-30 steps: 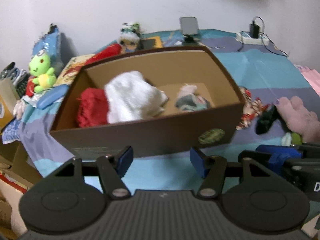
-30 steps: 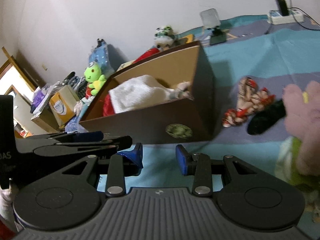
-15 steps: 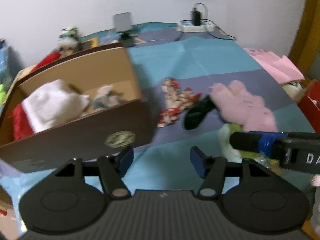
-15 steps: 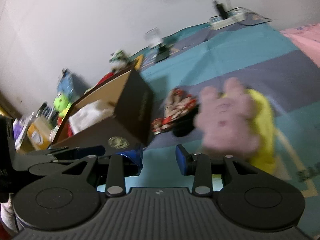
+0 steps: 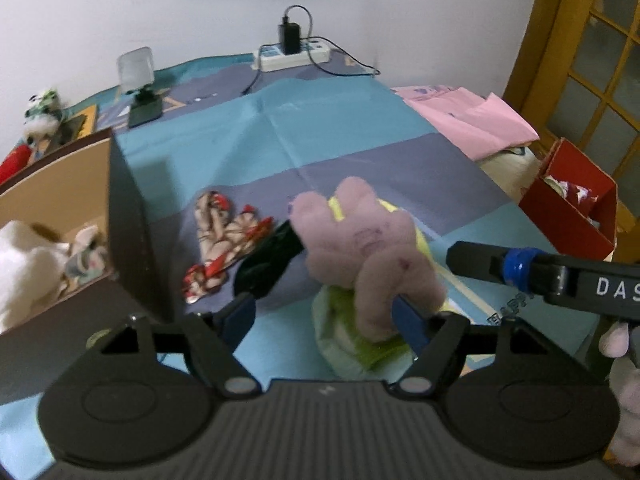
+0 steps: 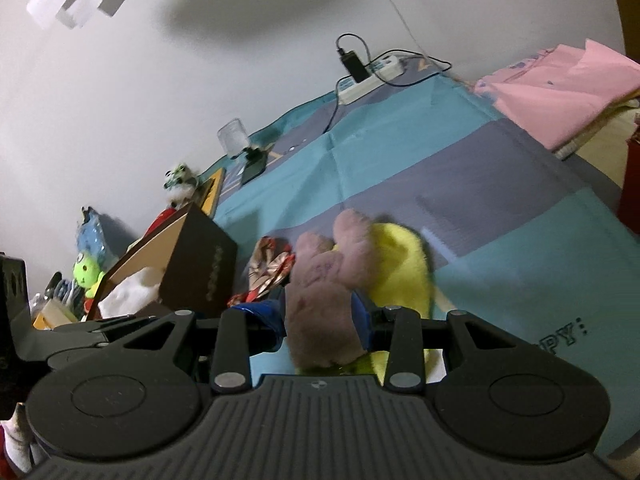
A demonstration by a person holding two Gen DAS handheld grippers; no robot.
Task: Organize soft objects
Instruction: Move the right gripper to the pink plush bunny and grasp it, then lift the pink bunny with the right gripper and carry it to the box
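Note:
A pink plush toy point(image 5: 360, 248) lies on a yellow-green soft item point(image 5: 352, 344) on the blue and purple cloth. My left gripper point(image 5: 324, 316) is open, its fingers on either side of the toy's lower end. In the right wrist view the pink plush point(image 6: 324, 292) sits between the fingers of my right gripper point(image 6: 320, 320), which stand open around it. A black sock point(image 5: 268, 260) and a red patterned cloth point(image 5: 220, 236) lie left of the toy. The brown cardboard box point(image 5: 132, 240) at the left holds a white plush point(image 5: 24, 252).
A power strip point(image 5: 292, 54) with a charger and a small mirror stand point(image 5: 138, 80) sit at the far edge by the wall. A pink folded cloth point(image 5: 472, 120) and a red box point(image 5: 572, 208) are at the right. A green frog plush point(image 6: 86, 276) sits beyond the cardboard box.
Both grippers have swung right, away from the cardboard box, and closed in on the pink plush. It now sits between the fingers of each gripper.

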